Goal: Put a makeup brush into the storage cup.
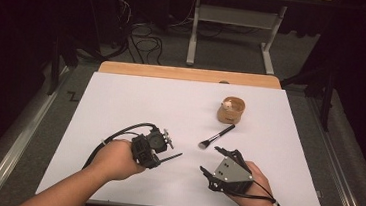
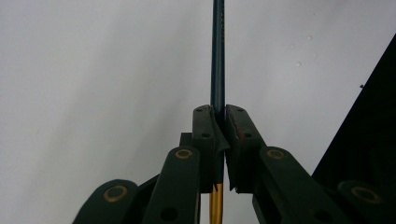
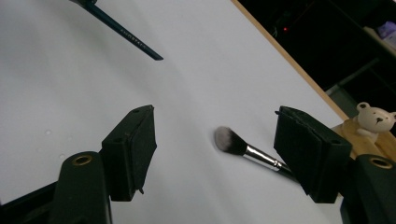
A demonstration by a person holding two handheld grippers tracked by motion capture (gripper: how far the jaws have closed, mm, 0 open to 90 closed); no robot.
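My left gripper (image 1: 159,157) sits left of centre, shut on a thin dark teal brush handle (image 1: 172,156) that sticks out to the right. In the left gripper view the two jaws (image 2: 220,113) pinch this handle (image 2: 218,56), with a gold section below the pads. My right gripper (image 1: 210,160) stands open near the front right, nothing between its fingers. A makeup brush (image 1: 216,137) with grey bristles lies on the white mat just beyond it. In the right gripper view the brush (image 3: 229,140) lies ahead of the open gripper (image 3: 215,114), nearer the right-hand pad.
A small wooden cup (image 1: 232,112) with a white bear figure (image 1: 227,105) on its rim stands behind the brush. The white mat (image 1: 135,104) covers a wooden table (image 1: 173,72). The held teal handle (image 3: 126,37) crosses the right gripper view's top left.
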